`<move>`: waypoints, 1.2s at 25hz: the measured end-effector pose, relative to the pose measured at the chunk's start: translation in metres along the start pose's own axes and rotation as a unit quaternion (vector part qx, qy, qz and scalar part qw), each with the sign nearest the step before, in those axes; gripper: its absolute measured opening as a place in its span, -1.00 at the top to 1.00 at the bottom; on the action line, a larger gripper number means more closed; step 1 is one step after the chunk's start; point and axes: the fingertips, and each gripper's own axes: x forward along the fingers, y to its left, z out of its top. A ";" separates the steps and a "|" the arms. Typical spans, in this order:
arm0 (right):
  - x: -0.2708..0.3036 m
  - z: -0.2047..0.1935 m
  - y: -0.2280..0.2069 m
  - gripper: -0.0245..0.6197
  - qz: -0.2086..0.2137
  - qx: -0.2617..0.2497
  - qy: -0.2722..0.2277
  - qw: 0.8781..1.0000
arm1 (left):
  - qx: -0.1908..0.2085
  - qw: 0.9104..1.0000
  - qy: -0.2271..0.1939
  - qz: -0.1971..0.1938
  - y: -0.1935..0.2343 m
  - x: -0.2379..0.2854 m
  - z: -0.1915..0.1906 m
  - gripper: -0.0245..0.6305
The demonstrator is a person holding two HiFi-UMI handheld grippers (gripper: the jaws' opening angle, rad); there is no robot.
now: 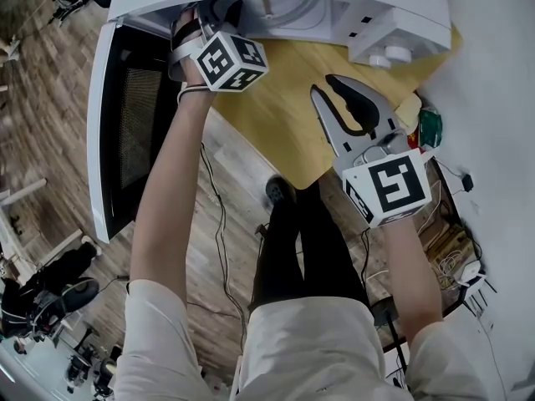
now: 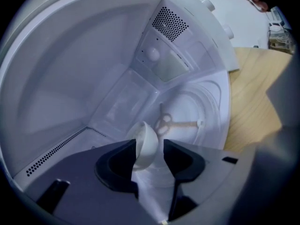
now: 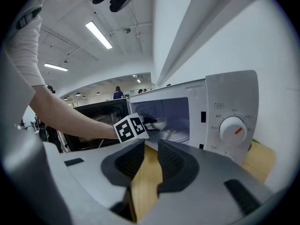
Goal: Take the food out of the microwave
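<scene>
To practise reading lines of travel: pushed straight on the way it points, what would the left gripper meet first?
Most likely the white bowl, between the open jaws of the left gripper; depth is unclear.

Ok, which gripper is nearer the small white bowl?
Left. The left gripper is inside the white microwave, jaws astride the small white bowl; the right gripper hangs outside, above the wooden table.

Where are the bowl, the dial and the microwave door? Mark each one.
bowl (image 2: 144, 145), left gripper view, its outer wall.
dial (image 3: 233, 130), right gripper view, its face.
microwave door (image 1: 134, 132), head view, its dark window.
</scene>
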 end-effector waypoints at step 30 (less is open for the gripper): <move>-0.006 -0.002 0.000 0.68 -0.004 0.010 0.005 1.000 | 0.046 0.999 -0.002 0.016 -0.005 -0.007 0.013 0.71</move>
